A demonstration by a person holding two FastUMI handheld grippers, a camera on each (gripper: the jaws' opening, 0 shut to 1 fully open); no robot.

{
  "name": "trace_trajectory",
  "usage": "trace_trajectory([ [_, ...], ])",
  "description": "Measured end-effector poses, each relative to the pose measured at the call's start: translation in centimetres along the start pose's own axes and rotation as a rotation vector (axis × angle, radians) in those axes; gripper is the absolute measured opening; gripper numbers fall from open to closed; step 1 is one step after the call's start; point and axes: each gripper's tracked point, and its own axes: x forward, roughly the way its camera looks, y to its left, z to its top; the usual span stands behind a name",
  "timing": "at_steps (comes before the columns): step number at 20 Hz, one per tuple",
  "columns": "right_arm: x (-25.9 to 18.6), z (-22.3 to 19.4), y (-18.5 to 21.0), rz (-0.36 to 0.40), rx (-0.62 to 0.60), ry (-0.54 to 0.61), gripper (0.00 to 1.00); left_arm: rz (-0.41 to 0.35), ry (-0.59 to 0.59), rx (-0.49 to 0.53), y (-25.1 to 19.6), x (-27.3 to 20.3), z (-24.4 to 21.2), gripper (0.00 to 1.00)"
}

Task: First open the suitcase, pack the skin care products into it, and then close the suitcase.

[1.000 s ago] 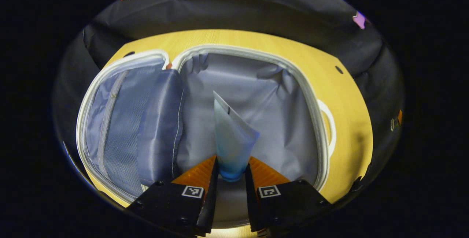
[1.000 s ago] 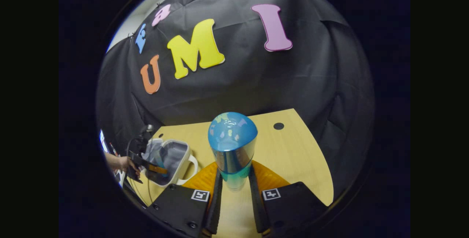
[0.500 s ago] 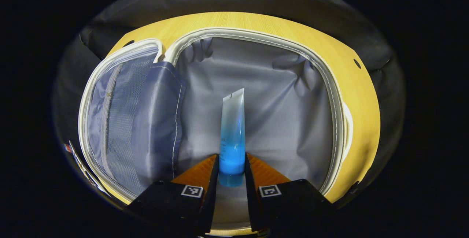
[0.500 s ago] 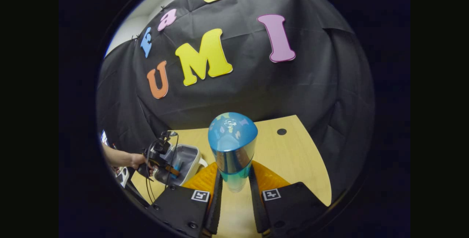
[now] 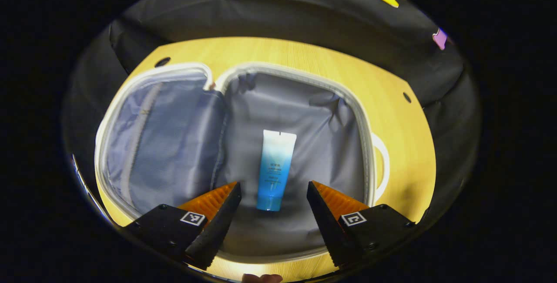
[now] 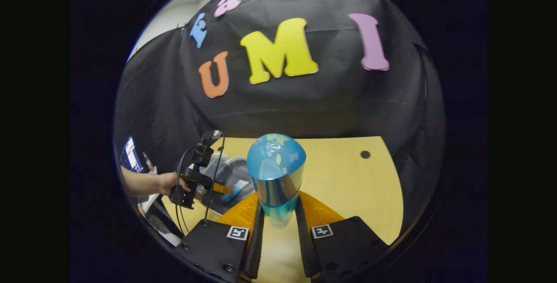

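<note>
Our left gripper (image 5: 273, 196) hangs over the open suitcase (image 5: 370, 152), jaws spread and empty. The tube (image 5: 274, 170) lies flat on the lining of the right half, straight ahead of the jaws, its long axis running away from us. Our right gripper (image 6: 279, 213) clamps the bottle (image 6: 276, 174) upright, well apart from the suitcase, which we judge lies to its left.

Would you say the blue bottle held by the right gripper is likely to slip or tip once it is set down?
The blue bottle looks glossy with reflections, so probably slippery. It is tall with a domed top, so likely tippy upright and apt to roll on its side. The right gripper grips only its lower end.
</note>
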Motion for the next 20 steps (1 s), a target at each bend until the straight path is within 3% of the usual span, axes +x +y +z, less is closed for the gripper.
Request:
trace_trajectory([
  [4,6.7,-0.8,7.1,0.145,-0.027,0.098,0.35,0.028,-0.248,-0.064,2.8,-7.5,0.2,0.98],
  [6,10.4,-2.7,9.5,0.165,-0.007,0.178,0.35,0.091,-0.326,-0.093,5.4,-10.4,-1.3,0.99],
  [8,14.2,-5.0,11.6,0.159,0.011,0.256,0.33,0.101,-0.370,-0.150,7.2,-12.6,-3.3,0.98],
  [13,22.2,-11.5,13.2,0.073,0.079,0.455,0.36,0.124,-0.385,-0.227,10.9,-15.5,-8.8,0.98],
  [20,25.5,-16.0,11.5,-0.112,0.246,0.615,0.33,0.126,-0.400,-0.423,14.3,-16.6,-10.4,0.99],
])
